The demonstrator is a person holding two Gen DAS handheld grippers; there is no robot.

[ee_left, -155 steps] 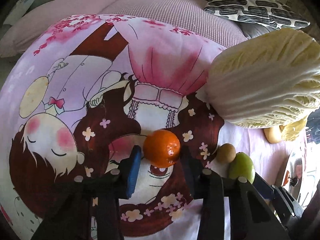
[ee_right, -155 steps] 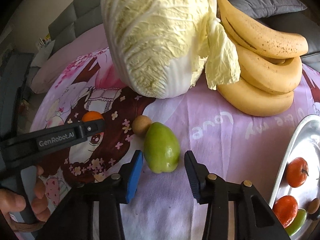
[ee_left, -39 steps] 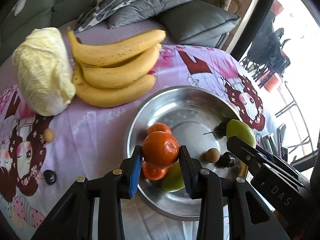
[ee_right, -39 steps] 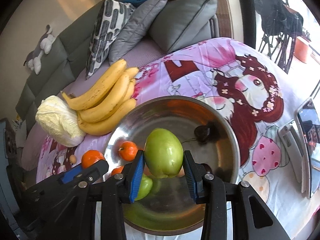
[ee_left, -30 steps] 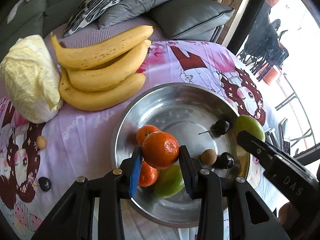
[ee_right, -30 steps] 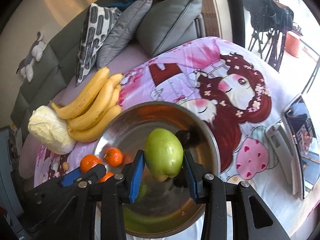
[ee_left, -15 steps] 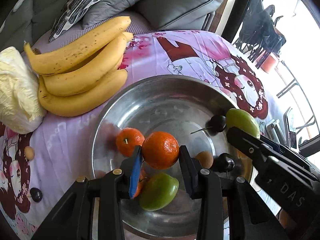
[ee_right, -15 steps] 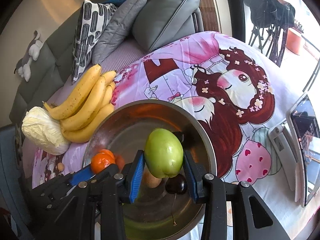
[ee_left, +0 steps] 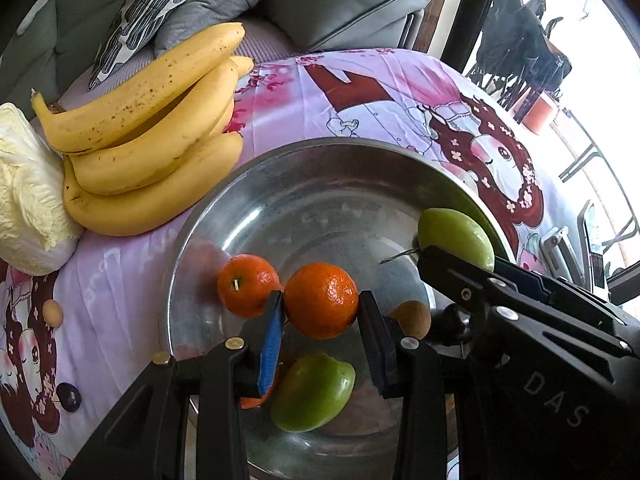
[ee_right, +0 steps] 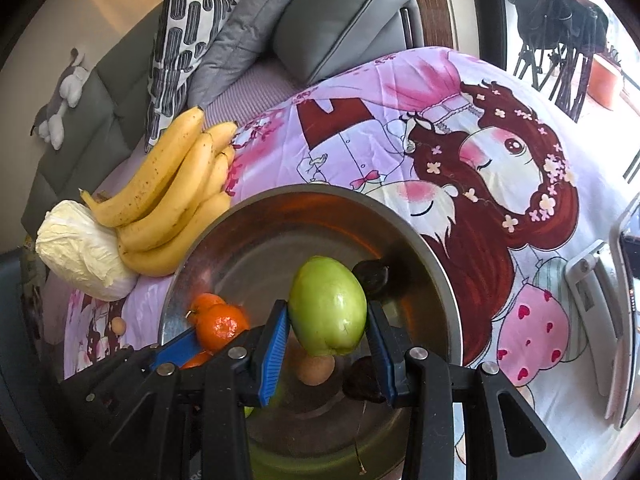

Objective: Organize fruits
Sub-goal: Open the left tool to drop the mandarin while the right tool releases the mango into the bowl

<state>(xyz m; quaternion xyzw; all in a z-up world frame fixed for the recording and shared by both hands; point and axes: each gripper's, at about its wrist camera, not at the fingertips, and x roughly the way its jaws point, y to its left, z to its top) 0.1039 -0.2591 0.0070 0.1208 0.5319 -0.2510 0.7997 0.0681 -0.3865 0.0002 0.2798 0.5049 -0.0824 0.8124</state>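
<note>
The worktop (ee_right: pixel 400 92) is covered with a pink cartoon-print cloth, and on it sits a wide, shallow metal basin (ee_left: pixel 320 168) with a dull, scratched inside. Beside the basin's far left rim lies a bunch of bananas (ee_left: pixel 152 136), yellow with brown freckles, touching a pale napa cabbage (ee_left: pixel 24 196) at the left edge. Grey and patterned cushions (ee_right: pixel 256 32) lie beyond the cloth.

The right gripper (ee_right: pixel 327 334) is held above the basin, its blue-padded jaws partly closed and clamped on the two sides of a green mango (ee_right: pixel 327 306), smooth, egg-shaped and glossy, clear of the metal below. The left gripper (ee_left: pixel 320 314) is also over the basin, jaws drawn in around a mandarin (ee_left: pixel 320 300), bright orange with pitted skin, pinched between a blue pad on one side and a black one on the other.

Lying in the basin are a second green mango (ee_left: pixel 312 392) near the front, just beneath the left gripper, and another mandarin (ee_left: pixel 246 284) with its stem scar showing, just left of the held one. A further orange fruit is mostly hidden behind the left jaw. A small tan round fruit (ee_left: pixel 412 318) rests in the basin next to a dark cherry (ee_left: pixel 446 324), and another cherry (ee_right: pixel 370 274) sits at the far side behind the held mango.

On the cloth left of the basin lie a small tan fruit (ee_left: pixel 53 313) and a dark cherry with stem (ee_left: pixel 69 397), well apart from each other.
</note>
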